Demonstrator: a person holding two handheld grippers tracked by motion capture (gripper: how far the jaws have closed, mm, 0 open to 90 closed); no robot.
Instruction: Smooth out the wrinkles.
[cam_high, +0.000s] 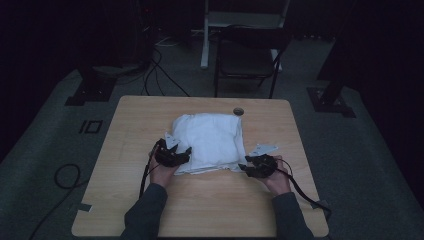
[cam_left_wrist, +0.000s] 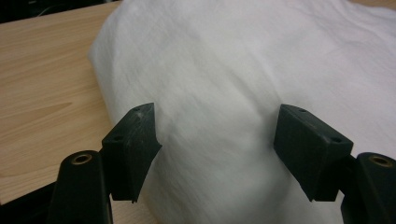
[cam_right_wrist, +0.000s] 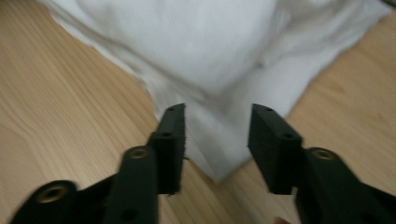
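A folded white cloth lies in the middle of the wooden table. My left gripper is at the cloth's near left edge. In the left gripper view it stands open, its jaws wide apart over the white fabric. My right gripper is at the cloth's near right corner. In the right gripper view it is open, with the layered corner of the cloth reaching between the jaws without being pinched.
A small round hole sits near the table's far edge, just beyond the cloth. A dark folding chair stands behind the table. Cables lie on the floor at the left, and stand feet flank the table.
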